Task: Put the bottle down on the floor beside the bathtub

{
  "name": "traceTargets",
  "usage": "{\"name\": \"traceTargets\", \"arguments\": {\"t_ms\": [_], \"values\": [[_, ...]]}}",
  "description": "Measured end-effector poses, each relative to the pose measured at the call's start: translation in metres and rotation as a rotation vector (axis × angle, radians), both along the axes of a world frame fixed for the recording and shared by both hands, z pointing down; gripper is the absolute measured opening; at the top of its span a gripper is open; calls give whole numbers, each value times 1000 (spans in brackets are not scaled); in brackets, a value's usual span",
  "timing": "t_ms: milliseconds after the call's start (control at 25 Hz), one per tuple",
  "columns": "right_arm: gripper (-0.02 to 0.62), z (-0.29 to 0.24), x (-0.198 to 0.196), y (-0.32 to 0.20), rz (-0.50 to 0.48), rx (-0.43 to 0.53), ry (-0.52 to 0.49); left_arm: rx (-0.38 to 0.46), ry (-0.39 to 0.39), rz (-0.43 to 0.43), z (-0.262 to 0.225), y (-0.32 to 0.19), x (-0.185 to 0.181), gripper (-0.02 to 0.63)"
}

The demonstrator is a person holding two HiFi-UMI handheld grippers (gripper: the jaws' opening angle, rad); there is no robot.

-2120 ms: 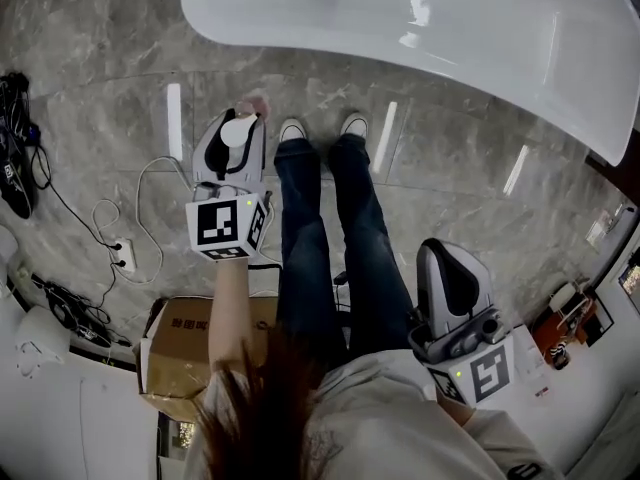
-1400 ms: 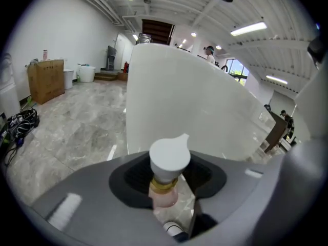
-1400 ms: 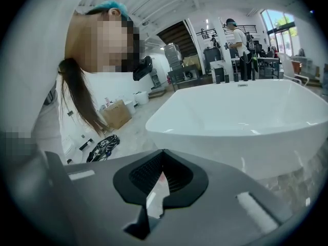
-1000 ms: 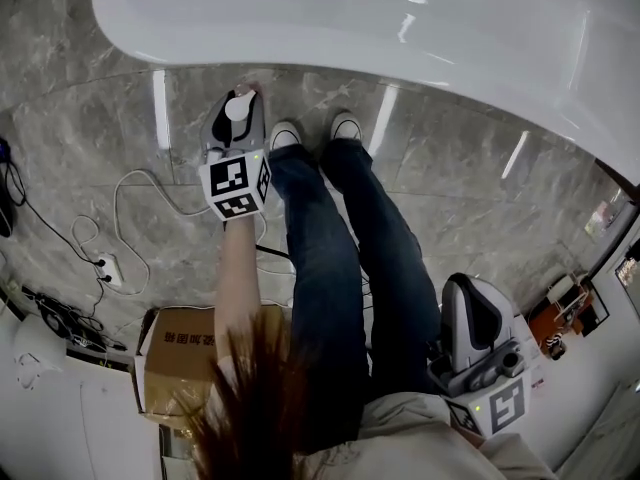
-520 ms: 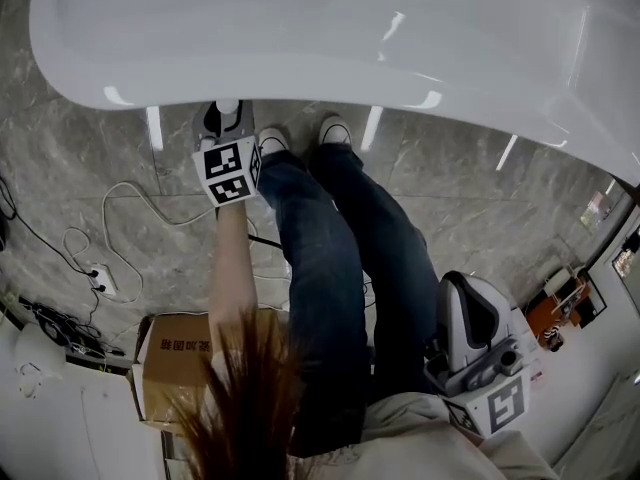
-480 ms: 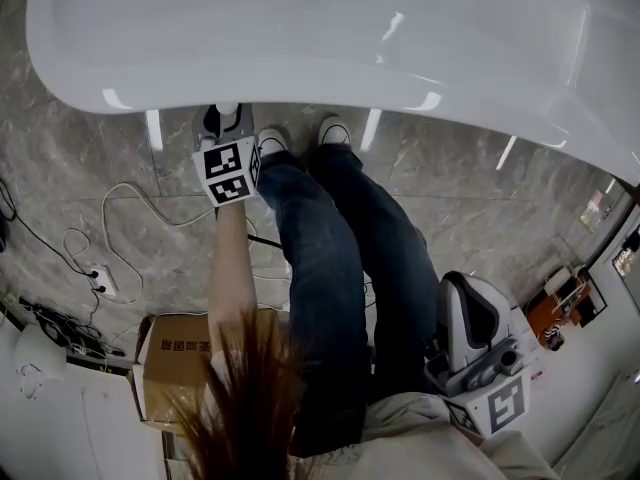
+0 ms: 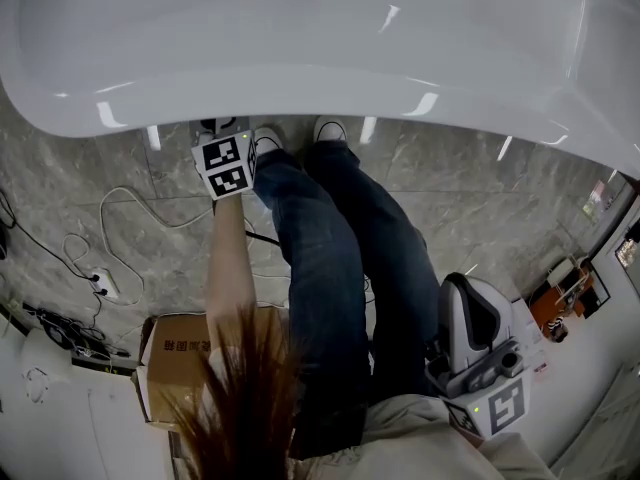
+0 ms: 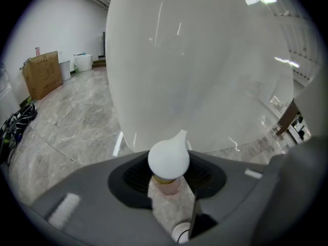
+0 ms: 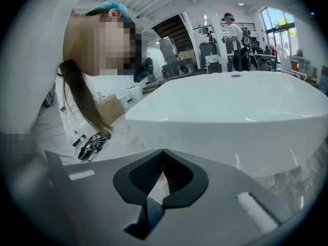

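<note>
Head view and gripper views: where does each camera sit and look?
Head view: head-mounted, facing down; legs, left gripper, right gripper show.
Left gripper view: on that gripper, facing the bathtub wall; fingers hold the bottle.
Right gripper view: on that gripper, facing the bathtub; closed fingers, hair show.
All share the bathtub.

A cardboard box (image 7: 175, 360) is seen at the lower left of the head view. A white cable (image 7: 128, 196) is looped above it, and a white power strip (image 7: 100, 285) lies near that loop. Black cables (image 7: 62, 328) are bunched at the left edge. Blue jeans (image 7: 330, 258) and white-toed sneakers (image 7: 329, 128) are shown at centre.
</note>
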State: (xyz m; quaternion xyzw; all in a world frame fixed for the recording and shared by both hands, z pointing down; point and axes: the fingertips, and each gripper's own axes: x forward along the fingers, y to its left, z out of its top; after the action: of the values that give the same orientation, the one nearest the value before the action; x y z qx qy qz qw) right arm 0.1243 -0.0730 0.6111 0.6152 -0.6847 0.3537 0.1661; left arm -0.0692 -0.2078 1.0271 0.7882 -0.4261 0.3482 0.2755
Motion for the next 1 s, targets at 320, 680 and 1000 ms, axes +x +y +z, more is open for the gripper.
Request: {"name": "traceTargets", "arguments": {"t_ms": [320,680,1000], "values": [[-2,-1,-4,1,7,3,-14,-24,-38,52,3,4,1,206],[-2,-2,-6,15,37,-36,-28,-36,-9,162,-15,11,24,259],[-2,-15,-5,19,45,-48,-37,-66,-26,170,-24,11,21,264]]}}
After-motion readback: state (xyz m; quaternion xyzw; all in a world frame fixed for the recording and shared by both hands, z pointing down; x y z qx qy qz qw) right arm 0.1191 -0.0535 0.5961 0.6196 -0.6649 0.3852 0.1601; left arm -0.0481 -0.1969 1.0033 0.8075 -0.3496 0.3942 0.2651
